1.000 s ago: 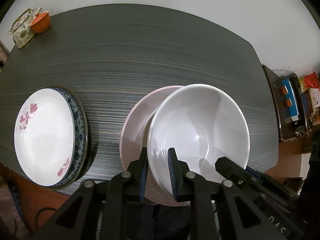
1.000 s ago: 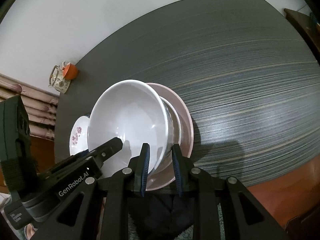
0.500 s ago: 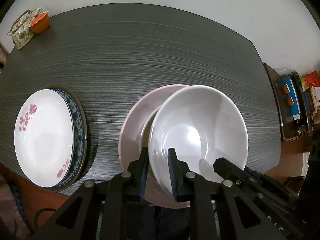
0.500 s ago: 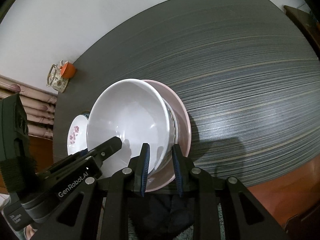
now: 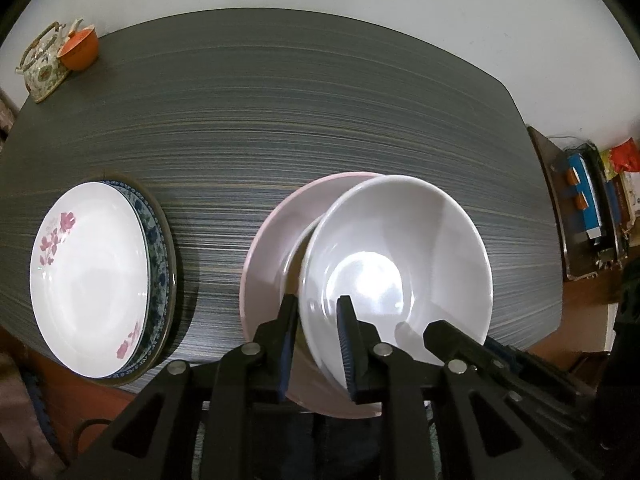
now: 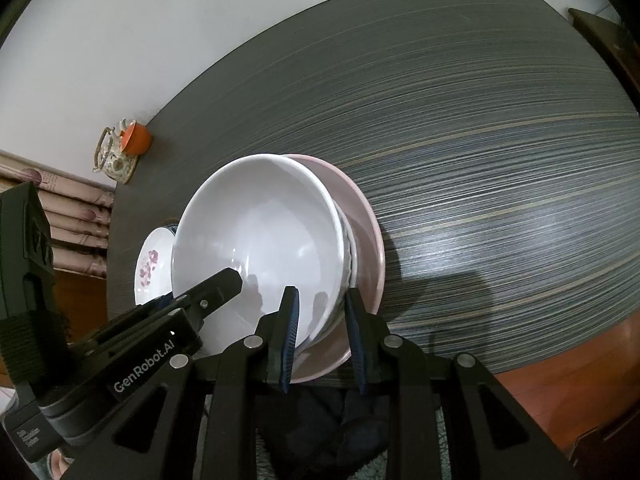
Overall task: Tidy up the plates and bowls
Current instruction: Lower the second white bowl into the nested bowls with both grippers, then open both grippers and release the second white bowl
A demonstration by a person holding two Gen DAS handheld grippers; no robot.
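Note:
A plain white bowl (image 5: 400, 256) sits nested in another bowl whose rim shows beneath it (image 6: 350, 248), both on a pink plate (image 5: 272, 264) near the table's front edge. My left gripper (image 5: 316, 340) is shut on the white bowl's near left rim. My right gripper (image 6: 322, 336) is shut on the white bowl's (image 6: 260, 232) near right rim, above the pink plate (image 6: 370, 224). A white flowered plate (image 5: 88, 276) lies on a blue patterned plate (image 5: 158, 240) at the left.
A floral teapot (image 5: 42, 68) and an orange cup (image 5: 80, 50) stand at the far left corner of the dark striped table (image 5: 320, 112). A side shelf with packets (image 5: 588, 200) stands right of the table. A white wall lies behind.
The white bowl has come down and tipped flatter into the bowl beneath it on the pink plate. Both grippers have kept their hold on its rim.

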